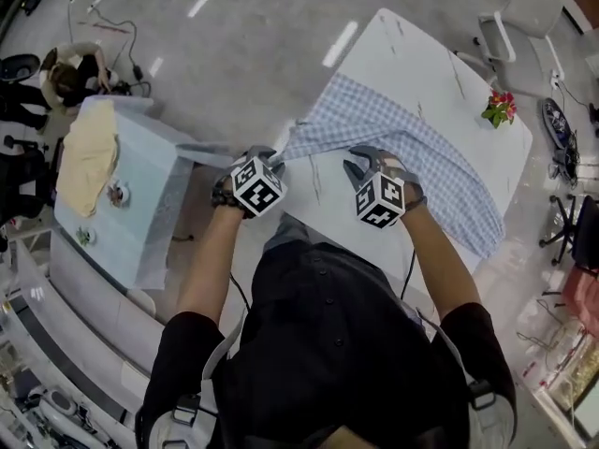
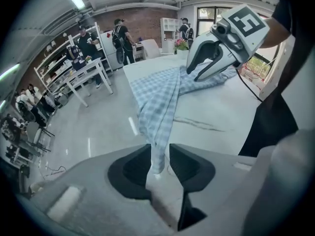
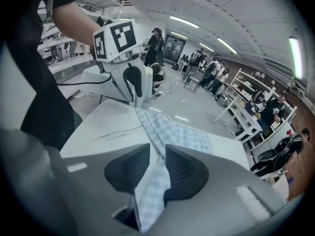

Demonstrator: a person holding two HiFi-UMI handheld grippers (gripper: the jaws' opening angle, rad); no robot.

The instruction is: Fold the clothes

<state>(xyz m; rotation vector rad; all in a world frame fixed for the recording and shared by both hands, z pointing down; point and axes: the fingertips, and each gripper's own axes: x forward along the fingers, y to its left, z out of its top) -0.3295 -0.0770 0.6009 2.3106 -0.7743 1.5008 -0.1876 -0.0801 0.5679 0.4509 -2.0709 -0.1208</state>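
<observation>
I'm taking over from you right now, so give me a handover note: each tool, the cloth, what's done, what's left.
Left tool: shut on the near corner of the blue checked cloth.
Right tool: shut on the same near edge, further along.
Cloth: the rest lies spread on the white table.
Done: near edge gripped at two points.
Left: no fold shows yet; all the folding.

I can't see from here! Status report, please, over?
Left gripper and right gripper both pinch the checked cloth's near edge. Cloth mostly lies spread on the white table. Flowers stand apart at the corner, nothing blocking.
</observation>
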